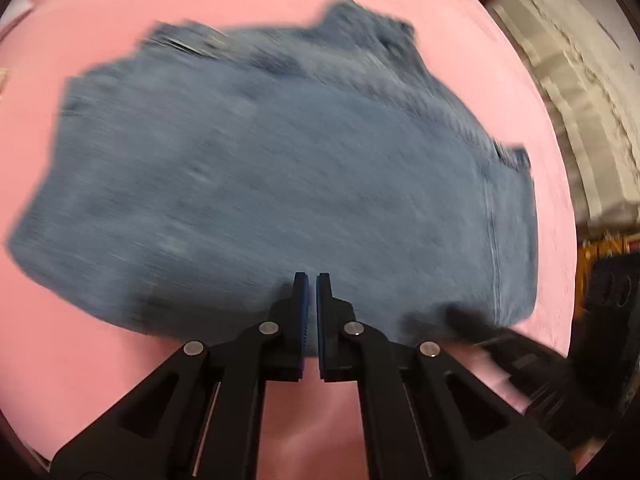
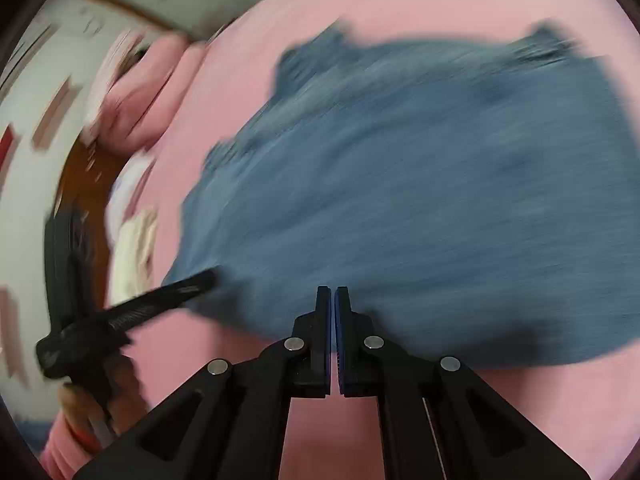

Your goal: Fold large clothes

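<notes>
A pair of blue jeans (image 1: 280,184) lies folded into a broad block on a pink sheet (image 1: 80,360); both views are motion-blurred. My left gripper (image 1: 312,280) hangs over the jeans' near edge, jaws almost together with a thin gap and nothing between them. My right gripper (image 2: 333,293) hangs over the near edge of the same jeans (image 2: 420,200), jaws nearly closed and empty. The left gripper also shows in the right wrist view (image 2: 192,286) as a blurred black shape at the jeans' left corner.
The pink sheet (image 2: 480,420) covers the whole surface. Pink pillows (image 2: 140,96) lie at its far left. A white and grey wall (image 1: 580,92) and dark clutter (image 1: 608,280) lie past the right edge.
</notes>
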`<state>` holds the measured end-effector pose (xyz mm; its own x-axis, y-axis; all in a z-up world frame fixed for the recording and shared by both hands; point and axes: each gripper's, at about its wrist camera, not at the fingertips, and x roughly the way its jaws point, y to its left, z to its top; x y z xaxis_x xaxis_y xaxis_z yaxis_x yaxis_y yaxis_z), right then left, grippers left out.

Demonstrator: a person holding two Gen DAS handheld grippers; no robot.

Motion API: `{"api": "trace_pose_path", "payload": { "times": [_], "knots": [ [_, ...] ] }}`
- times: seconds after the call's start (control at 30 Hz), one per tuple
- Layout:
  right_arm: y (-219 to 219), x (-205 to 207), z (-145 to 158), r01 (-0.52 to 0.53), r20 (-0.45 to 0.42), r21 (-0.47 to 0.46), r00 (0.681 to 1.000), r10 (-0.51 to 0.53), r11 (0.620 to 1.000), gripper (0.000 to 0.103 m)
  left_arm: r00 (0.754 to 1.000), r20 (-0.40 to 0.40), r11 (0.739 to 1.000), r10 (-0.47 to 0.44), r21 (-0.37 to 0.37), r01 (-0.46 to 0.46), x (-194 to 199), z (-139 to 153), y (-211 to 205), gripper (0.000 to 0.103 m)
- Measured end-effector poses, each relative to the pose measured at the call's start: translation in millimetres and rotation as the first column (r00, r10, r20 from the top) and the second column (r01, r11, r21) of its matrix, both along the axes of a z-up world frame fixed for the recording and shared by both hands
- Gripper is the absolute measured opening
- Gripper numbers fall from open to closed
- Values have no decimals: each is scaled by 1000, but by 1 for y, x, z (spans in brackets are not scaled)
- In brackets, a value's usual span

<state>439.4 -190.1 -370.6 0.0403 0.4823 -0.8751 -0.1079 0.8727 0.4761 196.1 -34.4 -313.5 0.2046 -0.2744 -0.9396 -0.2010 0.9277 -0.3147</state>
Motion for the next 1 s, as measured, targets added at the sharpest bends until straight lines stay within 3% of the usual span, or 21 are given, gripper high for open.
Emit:
{"api": "trace_pose_path", "payload": {
  "times": [0.07,0.13,0.2,0.23,0.3,0.37,0.4,0.43,0.53,0.57,0.63,0.67,0.77,0.8,0.87,0.9,1.0],
  "knots": [
    [19,-4,-21,-44,-56,-29,998,42,999,3,998,-63,1000,-1,10,2,17,-18,14,1],
    [14,-11,-36,-50,-110,-98,993,39,994,3,997,-76,1000,30,11,-29,17,-27,17,1],
    [-12,-10,-37,4,-126,-49,992,-10,999,2,996,-51,997,73,15,-73,5,-25,37,1],
    [-35,-13,-31,37,-129,-32,991,-41,999,2,994,-47,994,96,59,-93,2,-24,47,1],
    [-84,-11,-26,135,-95,-82,985,-143,987,3,985,-46,984,166,71,-163,-9,-24,80,1],
    [-149,-17,-16,283,-71,-120,954,-292,952,3,970,-70,962,231,168,-217,-16,-23,101,1],
    [-186,-20,-10,378,-60,-169,918,-392,910,2,959,-87,927,269,293,-234,-20,-25,116,1],
    [-221,-24,-3,460,-33,-246,876,-482,853,1,949,-91,903,303,344,-255,-22,-26,139,1],
    [-275,-32,11,607,-40,-138,786,-617,783,1,907,-114,904,405,201,-378,-32,-35,167,1],
    [-276,-29,18,599,6,-235,788,-615,766,4,899,-120,899,421,184,-397,-33,-36,168,1],
    [-263,-19,24,527,79,-466,825,-560,711,4,906,-119,900,406,224,-374,-31,-38,158,1],
    [-253,-13,27,509,97,-501,837,-539,700,4,911,-121,901,393,250,-355,-31,-37,151,1],
    [-209,5,35,510,97,-407,849,-519,758,4,912,-153,904,382,268,-334,-30,-41,134,1],
    [-186,12,36,484,94,-385,868,-488,786,4,907,-166,905,387,259,-338,-34,-45,134,1],
    [-132,31,32,385,76,-346,920,-384,856,4,886,-215,901,410,244,-358,-41,-58,127,1],
    [-101,41,26,316,65,-326,948,-312,891,4,878,-202,894,435,212,-395,-48,-60,128,1],
    [-3,73,1,161,51,-271,987,-152,949,4,863,-163,876,478,150,-458,-59,-58,129,1]
  ]
}}
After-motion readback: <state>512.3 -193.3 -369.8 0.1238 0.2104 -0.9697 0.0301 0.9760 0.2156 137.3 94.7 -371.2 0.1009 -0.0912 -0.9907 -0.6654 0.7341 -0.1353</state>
